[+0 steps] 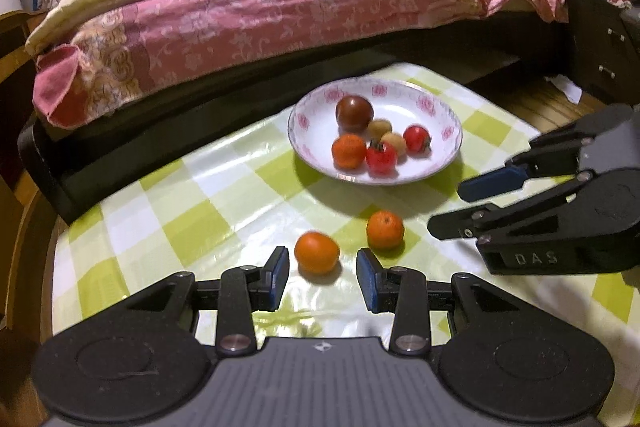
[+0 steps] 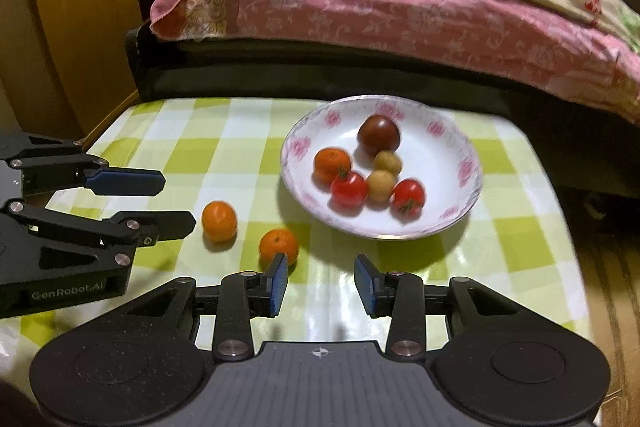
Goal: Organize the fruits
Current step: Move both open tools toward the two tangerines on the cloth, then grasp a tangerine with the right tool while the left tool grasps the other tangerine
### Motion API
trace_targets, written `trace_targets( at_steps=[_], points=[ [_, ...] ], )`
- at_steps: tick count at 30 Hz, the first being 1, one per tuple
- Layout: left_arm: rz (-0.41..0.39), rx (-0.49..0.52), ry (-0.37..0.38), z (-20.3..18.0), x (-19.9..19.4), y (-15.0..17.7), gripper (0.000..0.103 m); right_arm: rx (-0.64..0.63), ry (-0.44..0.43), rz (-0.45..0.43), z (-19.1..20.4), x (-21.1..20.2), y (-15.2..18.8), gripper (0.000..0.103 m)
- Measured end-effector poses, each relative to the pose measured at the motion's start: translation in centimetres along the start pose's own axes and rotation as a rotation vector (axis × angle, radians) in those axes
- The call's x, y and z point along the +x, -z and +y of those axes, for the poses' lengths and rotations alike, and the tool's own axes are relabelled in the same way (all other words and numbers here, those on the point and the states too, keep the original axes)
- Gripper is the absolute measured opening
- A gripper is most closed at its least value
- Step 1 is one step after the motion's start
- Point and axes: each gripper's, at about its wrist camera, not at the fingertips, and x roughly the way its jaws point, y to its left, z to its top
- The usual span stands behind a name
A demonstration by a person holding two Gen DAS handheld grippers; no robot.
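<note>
Two loose mandarins lie on the checked tablecloth in front of a white flowered plate (image 1: 436, 163) (image 2: 444, 167). The plate holds a dark tomato (image 1: 354, 113), a mandarin, two red tomatoes and two small tan fruits. My left gripper (image 1: 322, 269) (image 2: 179, 203) is open, and one mandarin (image 1: 317, 253) (image 2: 219, 221) lies just ahead of its fingertips, untouched. My right gripper (image 2: 320, 277) (image 1: 445, 209) is also open and holds nothing. The other mandarin (image 2: 279, 247) (image 1: 385, 229) sits just beyond its left finger.
A bed with a pink flowered quilt (image 1: 280, 7) runs along the table's far side on a dark frame. A wooden cabinet (image 2: 80, 27) stands at the far left in the right wrist view. The table's edge (image 2: 568, 227) drops off right of the plate.
</note>
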Motion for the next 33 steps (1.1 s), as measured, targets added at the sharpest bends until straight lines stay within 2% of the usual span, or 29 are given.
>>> trace_targets(
  at_steps=[25,29,31,33],
  points=[
    [0.084,-0.027,0.043,1.4,2.3,1.6,0.045,-0.077,-0.026,0.048,1.7,5.9,-0.9,0.035],
    [0.085,-0.022,0.045,1.4,2.4,1.6,0.045,-0.077,-0.033,0.048,1.8,6.3,-1.0,0.031],
    [0.083,-0.017,0.043,1.4,2.5,1.6,0.045,-0.089,-0.035,0.046,1.8,6.3,-1.0,0.025],
    [0.081,-0.016,0.045,1.4,2.5,1.5,0.045,-0.08,-0.035,0.047,1.7,6.2,-1.0,0.024]
  ],
)
